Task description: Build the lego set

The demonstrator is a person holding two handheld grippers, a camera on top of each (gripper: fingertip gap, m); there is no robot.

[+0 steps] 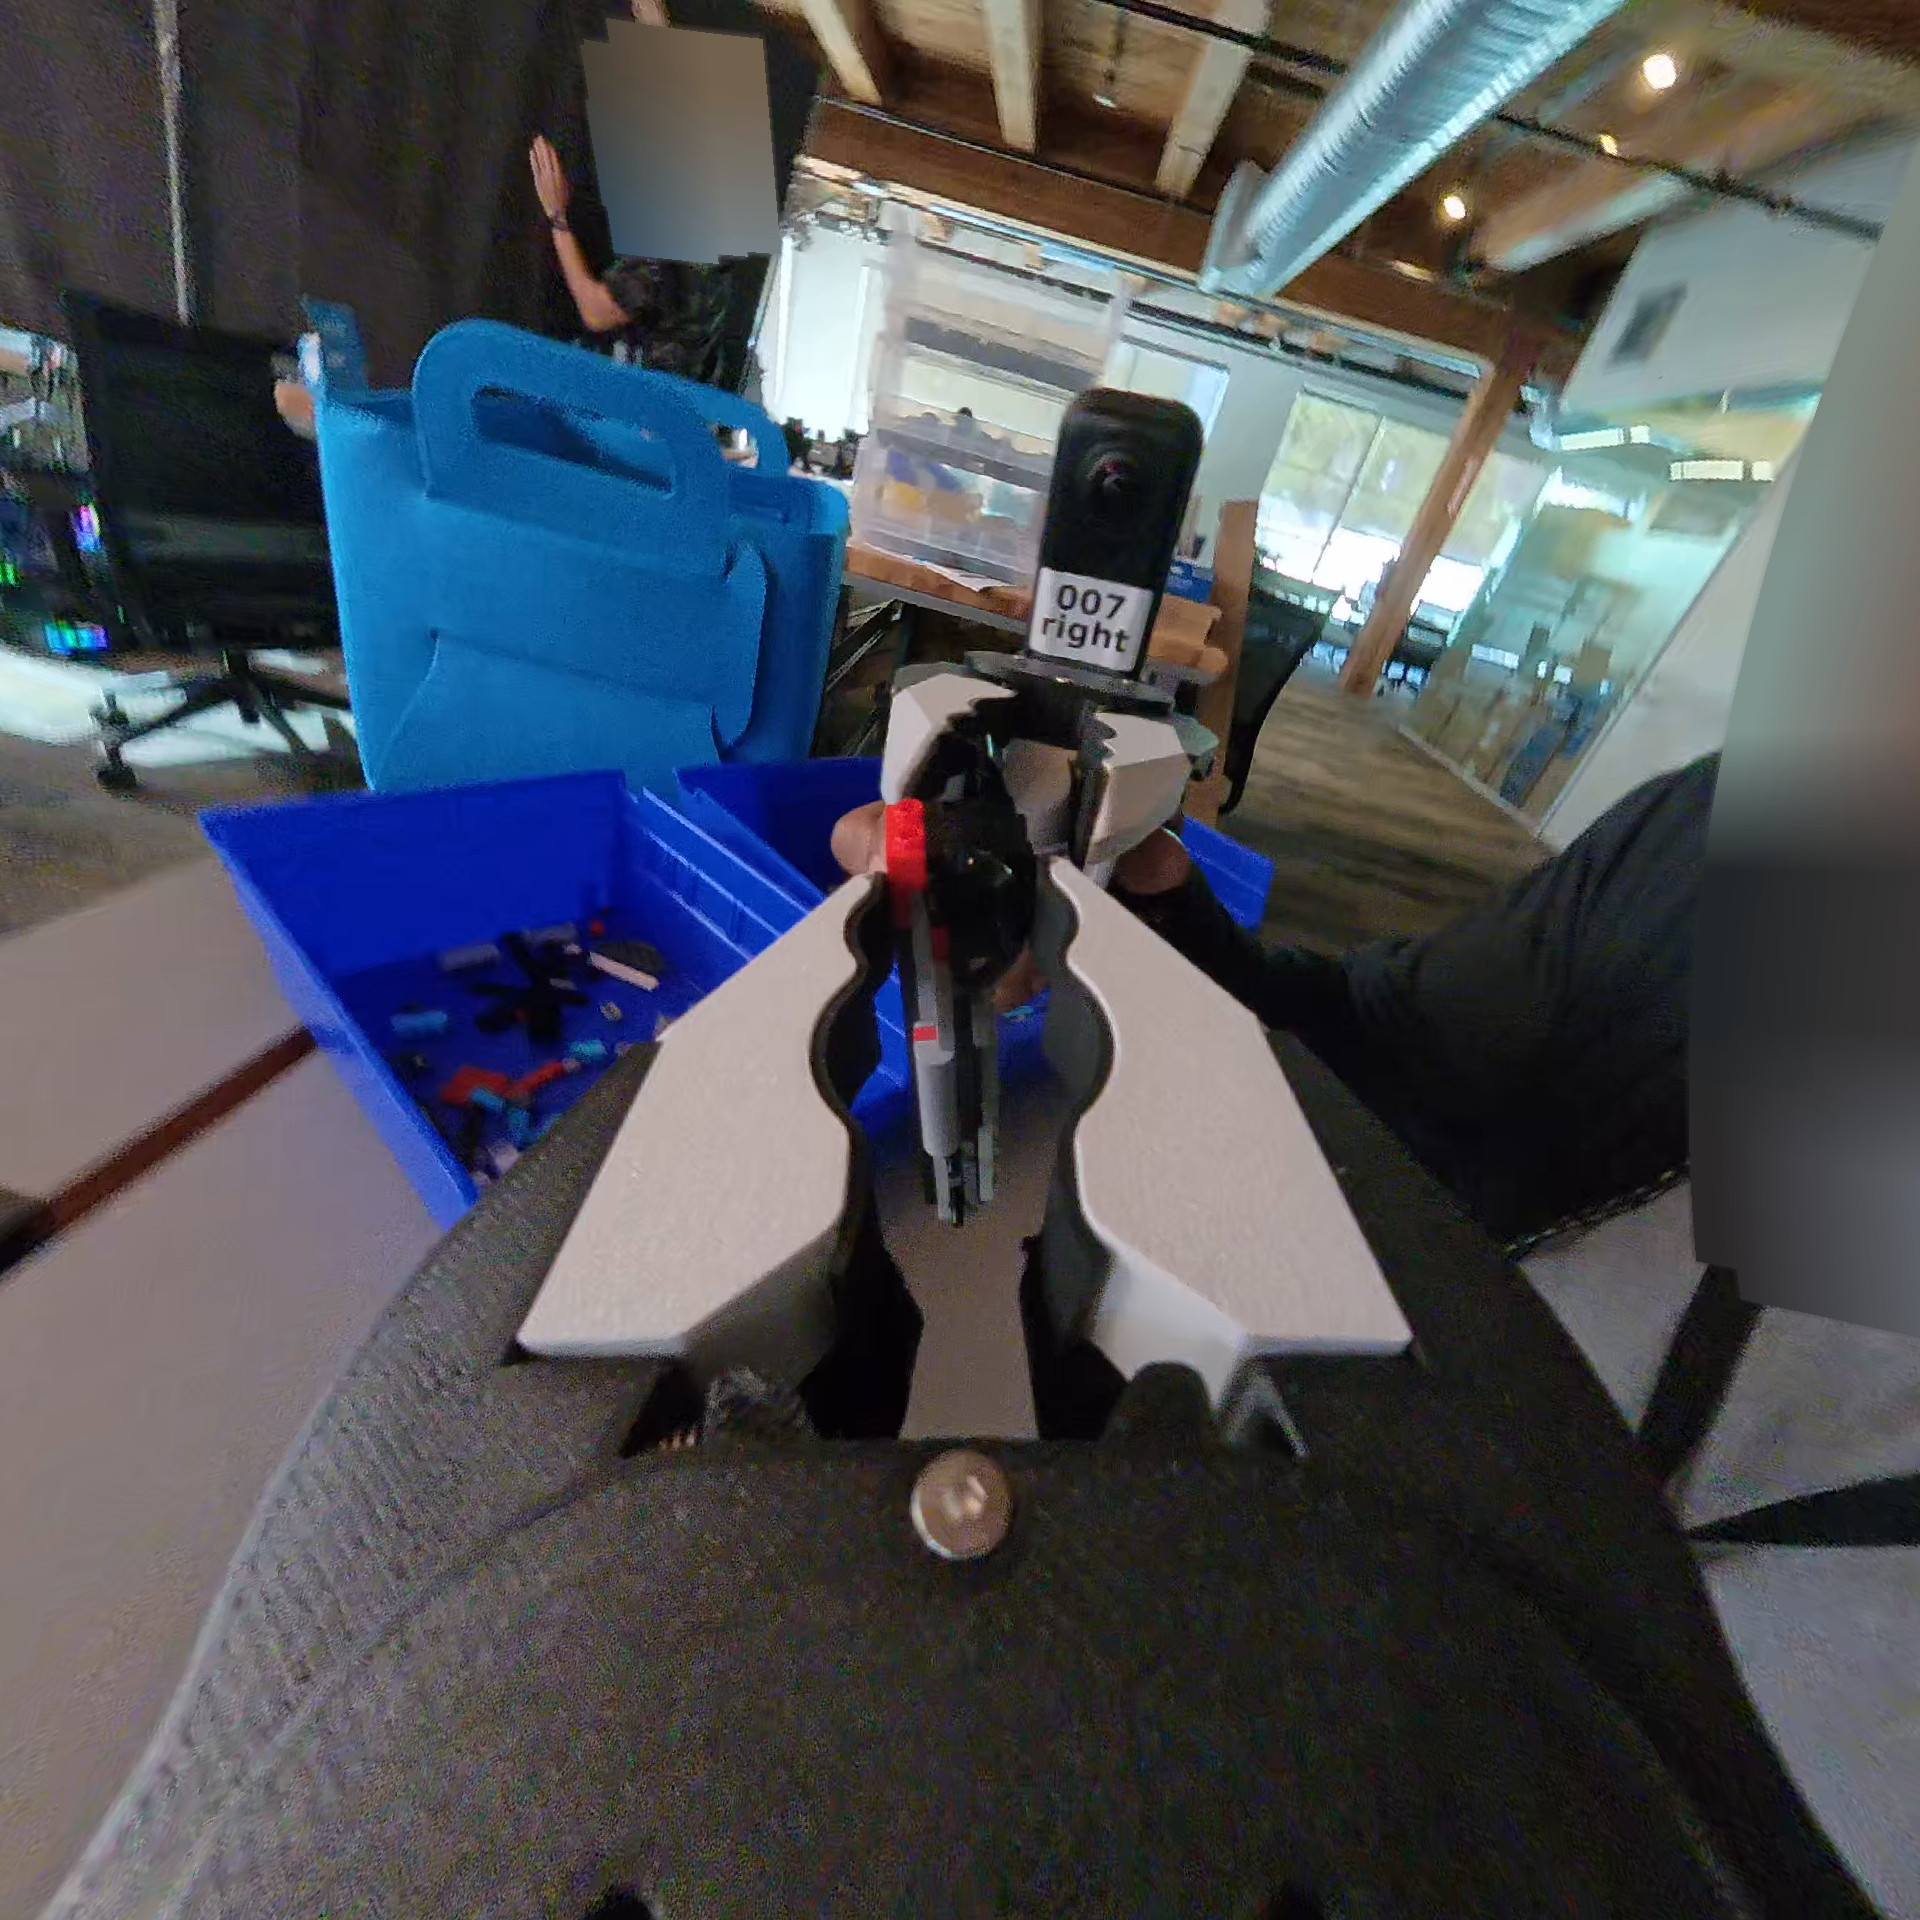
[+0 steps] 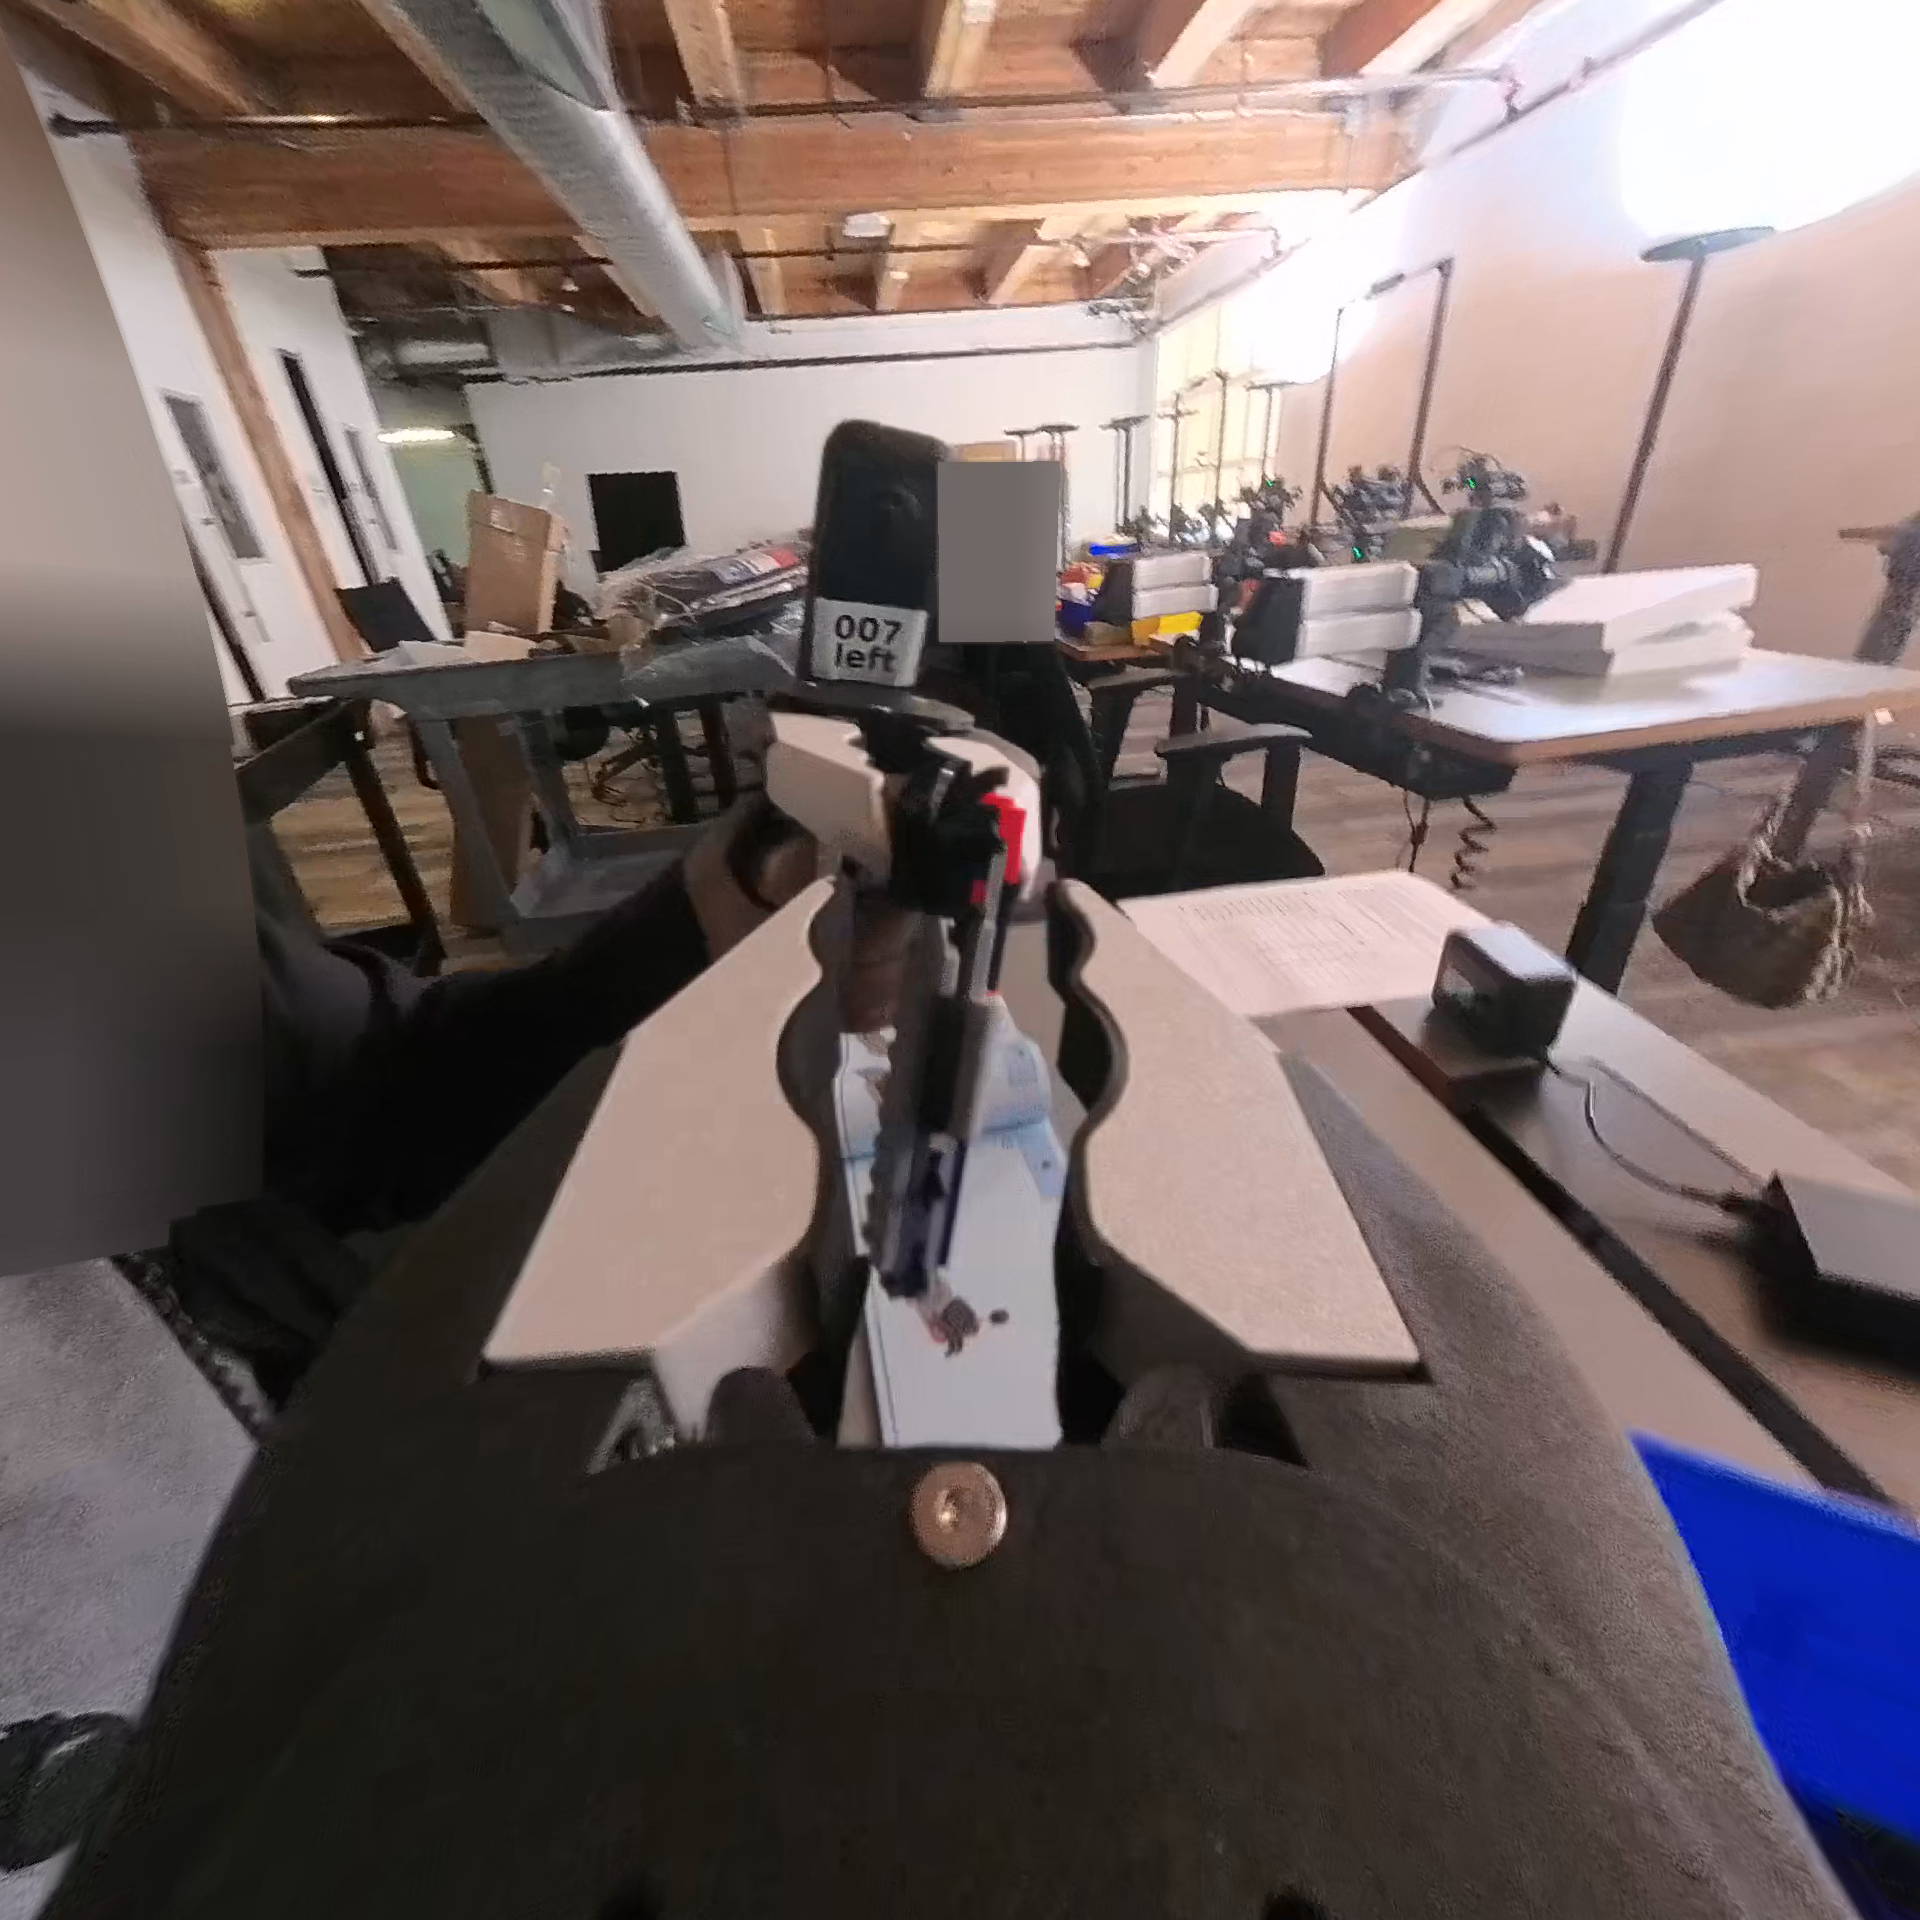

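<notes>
step: joining lego assembly mid-air | left tongs spread around it | right tongs spread too | advice: align axes, press straight, support far end

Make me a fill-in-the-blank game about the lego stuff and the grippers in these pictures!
1. The loose lego pieces lie in a bin coloured ____.
2. The brick at the top of the lego build is ____.
3. The left hand-held gripper and the right hand-held gripper point ____ each other.
4. Behind the bin stands a blue ____ with a handle.

Missing words: blue; red; toward; bag
</notes>
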